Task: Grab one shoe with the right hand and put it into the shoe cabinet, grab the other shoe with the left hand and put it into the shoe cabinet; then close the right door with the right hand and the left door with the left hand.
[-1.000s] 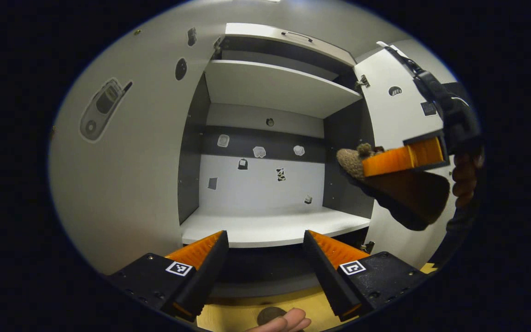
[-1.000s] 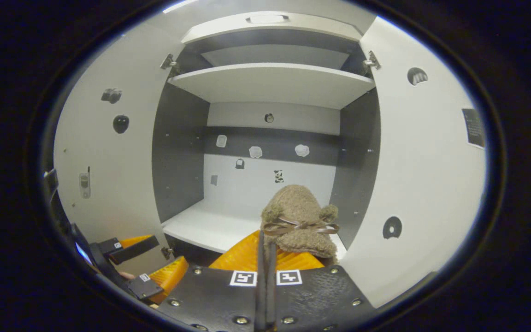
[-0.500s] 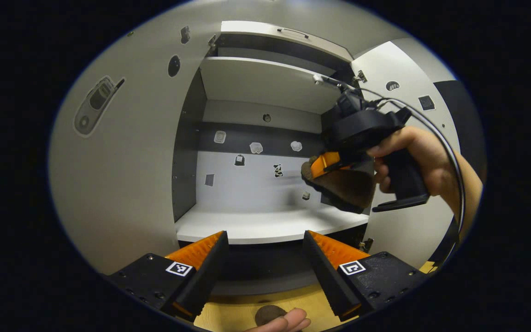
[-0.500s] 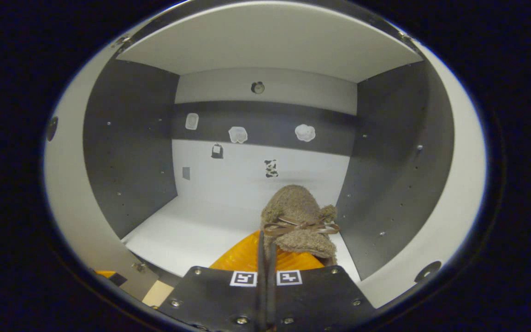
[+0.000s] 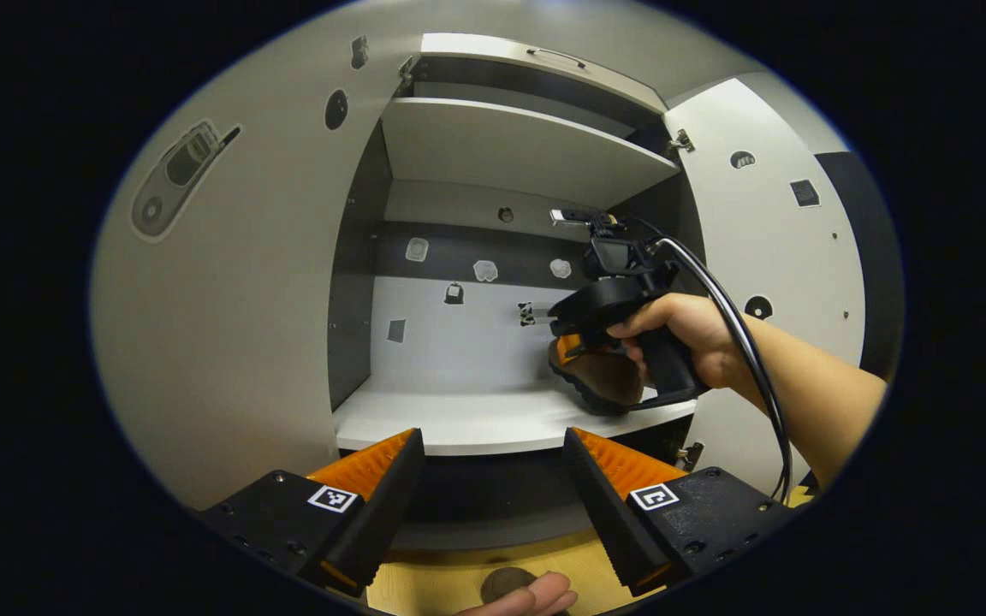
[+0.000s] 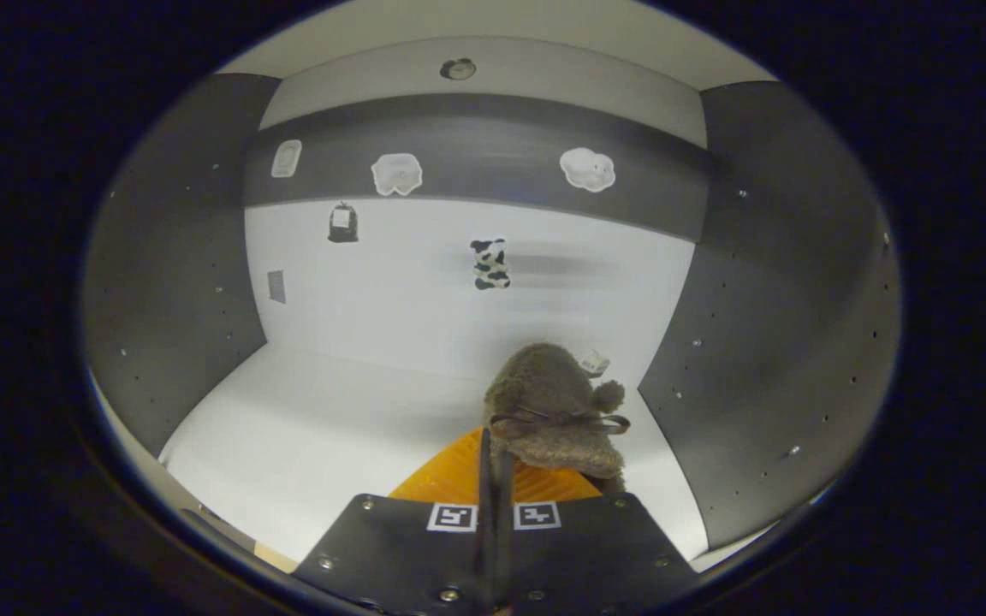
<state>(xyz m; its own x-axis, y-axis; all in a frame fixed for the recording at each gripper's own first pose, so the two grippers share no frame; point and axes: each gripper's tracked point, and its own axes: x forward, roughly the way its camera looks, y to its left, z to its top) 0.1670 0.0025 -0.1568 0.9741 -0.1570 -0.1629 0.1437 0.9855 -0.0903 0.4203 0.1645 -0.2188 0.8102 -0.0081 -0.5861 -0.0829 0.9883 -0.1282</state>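
Observation:
A fuzzy brown shoe (image 6: 555, 400) with a thin bow is held in my right gripper (image 6: 493, 449), which is shut on it. It hangs just above the right side of the white lower shelf (image 6: 330, 419), inside the open shoe cabinet. In the left gripper view a hand holds that right gripper (image 5: 574, 346) inside the cabinet, with the shoe's brown sole (image 5: 602, 381) close over the shelf (image 5: 459, 419). My left gripper (image 5: 493, 496) stands open in front of the cabinet, with nothing between its fingers. Below it a small brown rounded patch (image 5: 500, 583) lies on the wooden floor; I cannot tell what it is.
Both cabinet doors stand open: the left door (image 5: 228, 299) and the right door (image 5: 767, 248). An upper shelf (image 5: 510, 145) spans the cabinet above. The grey side walls (image 6: 767, 299) and the stickered back wall (image 6: 424, 282) close in the compartment. A fingertip (image 5: 536, 595) shows at the bottom.
The right gripper has carried the shoe from the cabinet's front deep inside and down toward the lower shelf. The left gripper has stayed nearly still and open.

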